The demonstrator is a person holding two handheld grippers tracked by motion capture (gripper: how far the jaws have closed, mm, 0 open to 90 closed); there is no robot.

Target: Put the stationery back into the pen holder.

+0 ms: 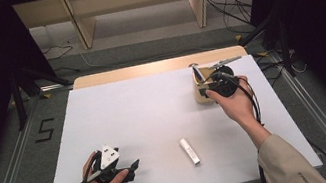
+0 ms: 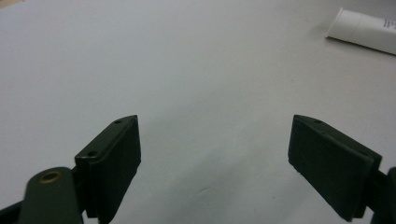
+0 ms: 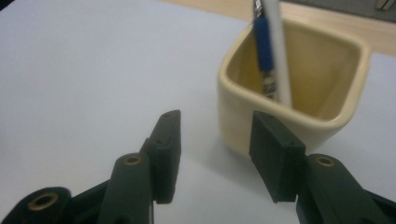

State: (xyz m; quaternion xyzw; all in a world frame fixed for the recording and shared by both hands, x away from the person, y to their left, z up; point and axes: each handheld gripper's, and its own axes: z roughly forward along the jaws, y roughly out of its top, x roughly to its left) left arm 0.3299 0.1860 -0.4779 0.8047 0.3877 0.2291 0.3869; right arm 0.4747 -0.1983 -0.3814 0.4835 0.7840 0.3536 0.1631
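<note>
- The cream square cup (image 3: pixel 289 93) stands at the far right of the white table (image 1: pixel 155 118), holding a blue-clipped pen (image 3: pixel 273 51) upright.
- The right gripper (image 3: pixel 215 154) hangs just in front of the cup, jaws half-parted with nothing between them; its right jaw is close to the cup wall.
- Risk, as I judge it: a careless sideways swing could nudge the cup and tip the pen.
- The left gripper (image 2: pixel 215 168) rests wide open, empty; the white tube (image 1: pixel 189 151) lies near.

Left gripper (image 1: pixel 131 169) low near the table's (image 1: pixel 136 121) front-left corner, jaws wide apart, nothing between, hand wrapped round the body. Right gripper (image 3: pixel 212 154) out by the back-right corner, forearm stretched forward, jaws part open, nothing between the pads.
</note>
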